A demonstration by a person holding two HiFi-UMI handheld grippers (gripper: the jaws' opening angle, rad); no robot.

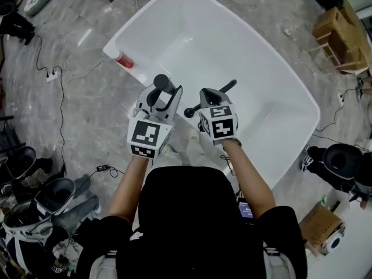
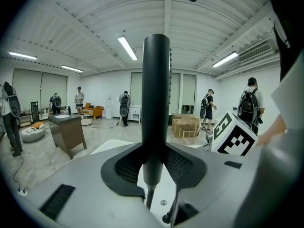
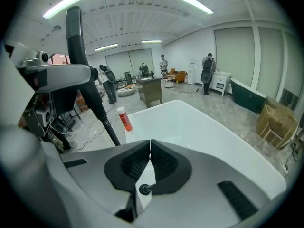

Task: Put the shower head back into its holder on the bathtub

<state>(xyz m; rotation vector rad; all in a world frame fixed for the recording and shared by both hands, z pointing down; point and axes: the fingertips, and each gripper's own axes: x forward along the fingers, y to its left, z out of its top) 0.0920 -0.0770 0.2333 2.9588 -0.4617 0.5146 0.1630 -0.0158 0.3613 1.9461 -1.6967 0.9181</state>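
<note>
Risk: smooth black cylindrical shower head [image 2: 156, 80], pinched by left hand-held gripper [image 2: 155, 156], slipping into white bathtub [image 1: 221, 39]; right hand-held gripper [image 3: 150, 144] pressed together.

bathtub [image 1: 232, 45]: plain glossy white
shower head [image 2: 156, 89]: matte black
bottle [image 3: 125, 119]: red, white cap
left gripper [image 2: 155, 165]: pale grey, black pads (its cube carries black-and-white squares)
floor [image 1: 99, 133]: grey, marble-veined
</note>
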